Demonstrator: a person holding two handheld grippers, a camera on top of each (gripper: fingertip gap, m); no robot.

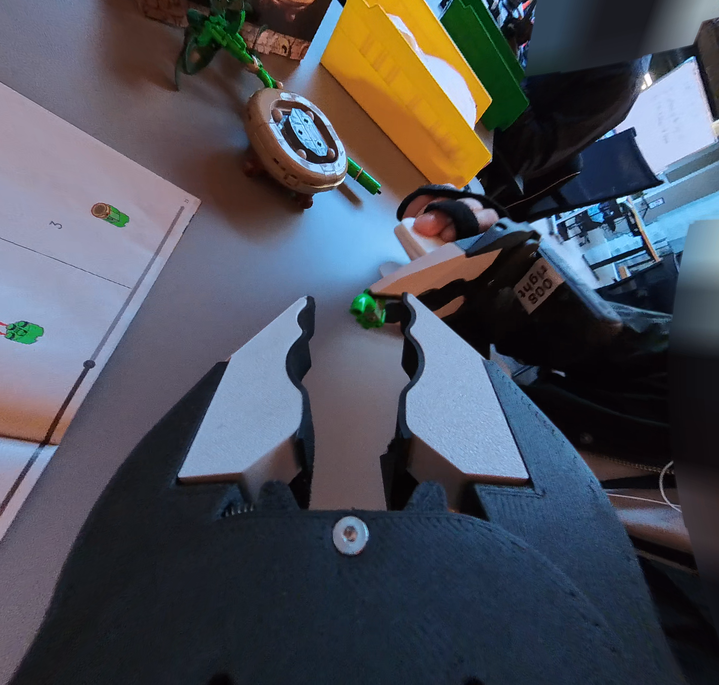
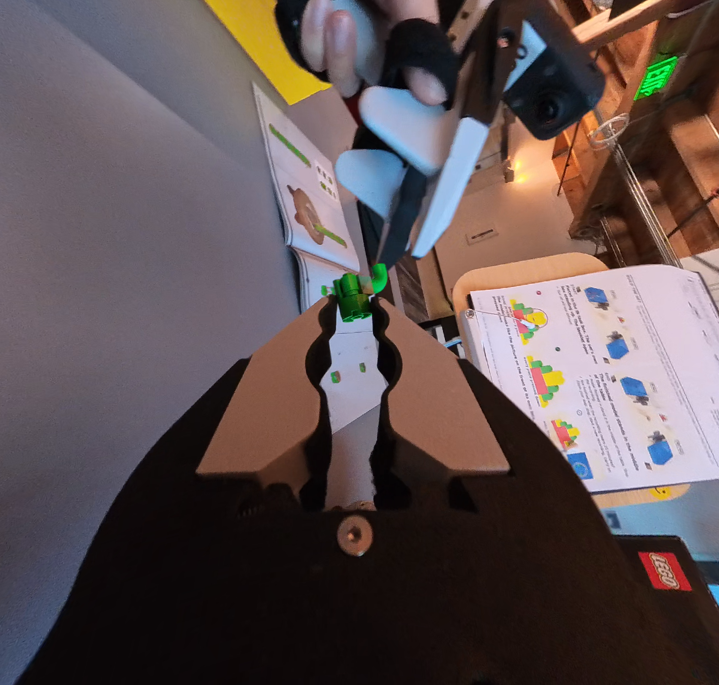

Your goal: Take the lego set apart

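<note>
The small green lego piece [image 2: 353, 301] sat pinched at the tips of the right tool [image 2: 352, 304], low over the desk [image 1: 218, 269]. The left tool [image 1: 358, 304] was spread and empty, with the piece just ahead and to its right. The tan lego pot [image 1: 295, 144] stood farther off by the yellow bin [image 1: 404, 94].

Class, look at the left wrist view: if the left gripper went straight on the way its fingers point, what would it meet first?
Probably bare grey tabletop: the open left gripper points at a gap between the round tan brick pot and the small green brick piece. Depth is uncertain.
</note>
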